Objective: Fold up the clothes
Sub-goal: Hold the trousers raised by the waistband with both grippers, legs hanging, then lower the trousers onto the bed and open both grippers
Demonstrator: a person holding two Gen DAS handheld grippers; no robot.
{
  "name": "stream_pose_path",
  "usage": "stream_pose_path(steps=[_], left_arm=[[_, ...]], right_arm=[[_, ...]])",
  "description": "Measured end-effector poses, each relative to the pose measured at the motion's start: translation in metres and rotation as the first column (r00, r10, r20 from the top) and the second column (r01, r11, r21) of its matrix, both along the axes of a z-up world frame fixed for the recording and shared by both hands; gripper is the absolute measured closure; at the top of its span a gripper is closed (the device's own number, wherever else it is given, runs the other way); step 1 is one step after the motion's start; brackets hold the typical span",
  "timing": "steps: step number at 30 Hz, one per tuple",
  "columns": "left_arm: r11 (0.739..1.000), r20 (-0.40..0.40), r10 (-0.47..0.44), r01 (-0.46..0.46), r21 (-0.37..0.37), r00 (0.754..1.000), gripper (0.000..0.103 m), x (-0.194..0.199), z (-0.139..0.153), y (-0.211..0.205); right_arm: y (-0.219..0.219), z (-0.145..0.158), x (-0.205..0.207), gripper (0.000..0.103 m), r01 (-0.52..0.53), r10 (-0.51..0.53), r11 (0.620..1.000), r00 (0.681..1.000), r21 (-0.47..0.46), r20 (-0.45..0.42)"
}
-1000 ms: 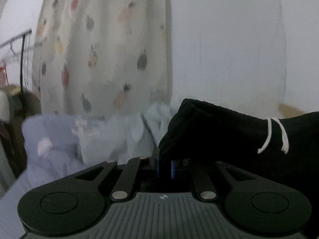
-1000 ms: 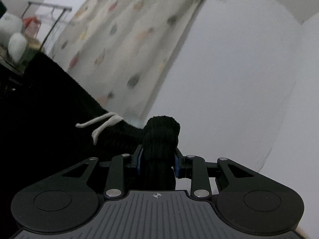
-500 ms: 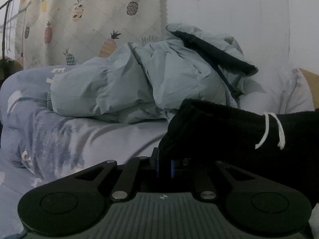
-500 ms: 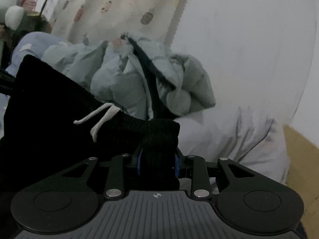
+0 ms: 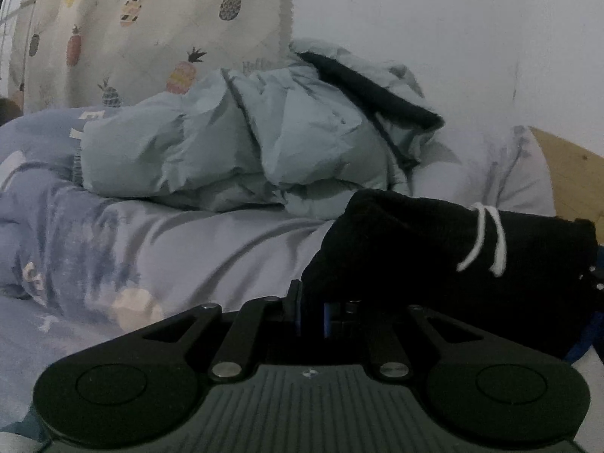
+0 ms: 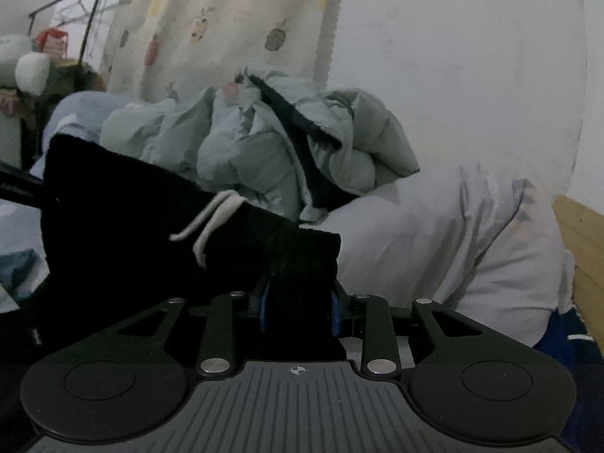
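Nearest, two grippers each pinch one corner of a single black ribbed-knit garment (image 5: 434, 249), stretched between them above the bed. The left gripper (image 5: 312, 311) has its jaws pressed together on the garment's left corner, only a thin fold of cloth between the blue pads. The right gripper (image 6: 300, 309) has its jaws clamped on a thicker bunch of the same waistband at the right corner, so the pads stand a little further apart. One white drawstring (image 5: 487, 241) with two loose ends hangs from the middle of the waistband, between the two grips.

Beyond the garment lies one bed sheet of pale lilac-blue cotton with faint prints (image 5: 158, 249), wrinkled. Further back on it sits one crumpled grey-blue puffer jacket with a dark lining (image 5: 264, 136), and beside that one plump white pillow (image 6: 472, 245). A light wooden bed frame edge (image 6: 581, 241) shows at the right. Farthest, one cream curtain printed with pineapples (image 5: 151, 26) hangs against a plain white wall (image 5: 453, 26).
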State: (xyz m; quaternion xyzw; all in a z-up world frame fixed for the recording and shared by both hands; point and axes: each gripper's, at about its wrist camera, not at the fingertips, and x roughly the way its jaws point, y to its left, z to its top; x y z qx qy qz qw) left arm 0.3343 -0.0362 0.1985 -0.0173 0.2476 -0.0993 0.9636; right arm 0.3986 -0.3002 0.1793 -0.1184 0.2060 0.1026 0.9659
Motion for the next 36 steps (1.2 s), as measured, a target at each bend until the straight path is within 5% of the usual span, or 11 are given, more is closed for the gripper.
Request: stream_pose_path(steps=[13,17,18,21,23,29,36], left_arm=[[0.998,-0.037,0.069,-0.068,0.007,0.997,0.090,0.079,-0.019,-0.014],[0.998,-0.038,0.063,-0.062,0.016,0.997,0.083,0.093,-0.033,-0.022],[0.998,-0.024,0.064,-0.064,0.007,0.998,0.078,0.089,-0.030,-0.021],[0.998,0.017,0.068,-0.068,-0.019,0.998,0.041,0.078,-0.024,-0.020],[0.997,0.044,0.071,-0.070,-0.036,0.996,0.027,0.070,-0.020,-0.019],[0.995,0.137,0.071,-0.062,-0.072,0.988,0.017,0.036,0.002,-0.014],[0.999,0.290,0.033,-0.030,-0.016,0.956,0.002,-0.084,0.078,0.025]], right_arm=[[0.011,0.005,0.084,0.070,0.054,-0.055,0.998,0.996,-0.019,-0.072],[0.008,-0.015,0.107,0.058,0.097,-0.099,0.995,0.988,-0.024,-0.117],[0.005,-0.019,0.112,0.057,0.113,-0.114,0.993,0.985,-0.017,-0.129],[-0.005,-0.025,0.113,0.038,0.162,-0.157,0.986,0.977,0.025,-0.141],[-0.014,-0.022,0.105,0.019,0.170,-0.160,0.983,0.978,0.068,-0.132],[-0.045,0.013,0.038,0.015,0.134,-0.115,0.973,0.988,0.188,-0.107],[-0.078,0.096,-0.172,0.008,-0.020,0.028,0.951,0.999,0.308,-0.023]])
